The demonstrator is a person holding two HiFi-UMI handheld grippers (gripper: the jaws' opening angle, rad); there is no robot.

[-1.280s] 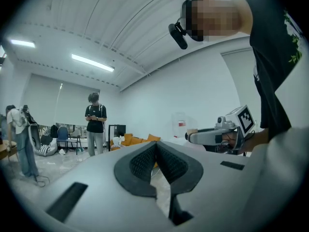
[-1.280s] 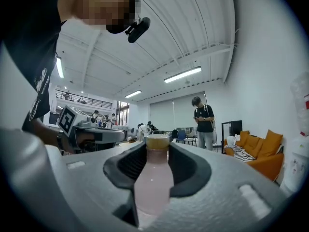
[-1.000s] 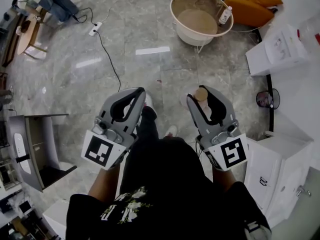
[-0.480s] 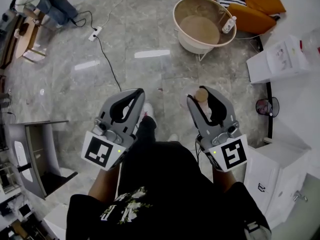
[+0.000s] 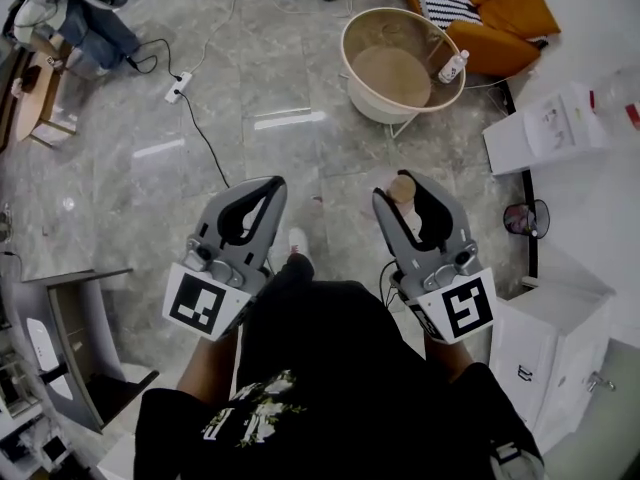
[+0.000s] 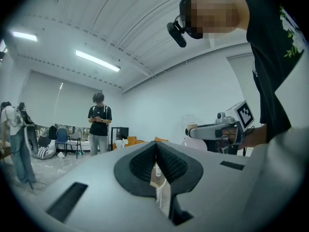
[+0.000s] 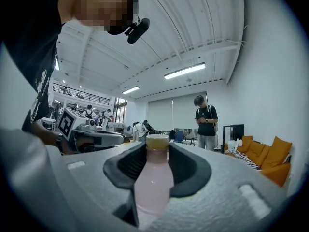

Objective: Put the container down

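A pale pink bottle (image 7: 153,180) with a tan cap (image 5: 401,187) stands upright between the jaws of my right gripper (image 5: 402,194), which is shut on it at the neck and shoulder. The gripper is held level above the marble floor (image 5: 280,78). My left gripper (image 5: 270,184) is held level beside it, jaws shut with nothing between them; in the left gripper view its dark pads (image 6: 145,161) meet. The right gripper (image 6: 208,131) also shows in that view, off to the right.
A round cream basket table (image 5: 350,16) holding a small bottle (image 5: 452,66) stands ahead, with an orange sofa (image 5: 510,13) behind it. White cabinets (image 5: 552,120) line the right side; a grey cabinet (image 5: 75,333) stands left. A cable and power strip (image 5: 176,88) cross the floor. A person (image 6: 99,122) stands ahead.
The floor, power strip and white cabinets have slid down the head view, so I have walked forward. Both grippers keep their places in the frame, the bottle still held.
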